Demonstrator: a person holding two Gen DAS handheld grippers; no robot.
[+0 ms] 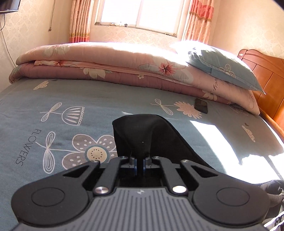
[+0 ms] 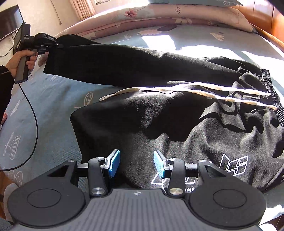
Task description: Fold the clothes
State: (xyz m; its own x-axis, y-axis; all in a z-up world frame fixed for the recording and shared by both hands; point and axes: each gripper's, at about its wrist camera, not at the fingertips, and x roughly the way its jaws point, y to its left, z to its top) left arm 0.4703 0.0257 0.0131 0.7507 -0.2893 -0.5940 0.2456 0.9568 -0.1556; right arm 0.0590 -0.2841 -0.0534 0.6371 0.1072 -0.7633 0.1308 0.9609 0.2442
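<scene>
Where the black trousers (image 2: 159, 74) spread across the blue flowered bedsheet (image 2: 53, 128): waistband end bunched at 3 o'clock in the right wrist view, elastic ribbing and pale drawstrings (image 2: 213, 90) showing, white printed lettering (image 2: 234, 165) on the near panel at 4 o'clock. One leg stretched from the waistband toward 10 o'clock, its cuff lifted clear of the sheet. Second leg lying flat, folded edge at 9 o'clock of the picture's centre, cloth running under the right gripper (image 2: 136, 163).

Right gripper: at 6 o'clock, jaws standing partly apart, blue pads (image 2: 114, 163) on either side of a strip of trouser cloth, pressing on nothing; whether pad tips touch the cloth below cannot be told.

Left gripper (image 1: 140, 160): jaws closed narrow on the leg cuff, black cloth rising from between them toward 12 o'clock in the left wrist view and fanning into a tented fold. Seen from the right wrist view at 10 o'clock (image 2: 53, 45), held by a hand (image 2: 19, 60) in a dark knitted sleeve, black cable (image 2: 33, 113) looping down toward 8 o'clock.

Beyond the trousers: dark phone (image 1: 201, 105) on the sheet at 1 o'clock, folded floral quilts (image 1: 106, 65) at 12 o'clock, blue pillow (image 1: 223, 69) atop them at 2 o'clock, wooden headboard (image 1: 269, 80) at 3 o'clock, curtained window (image 1: 138, 14) above.
</scene>
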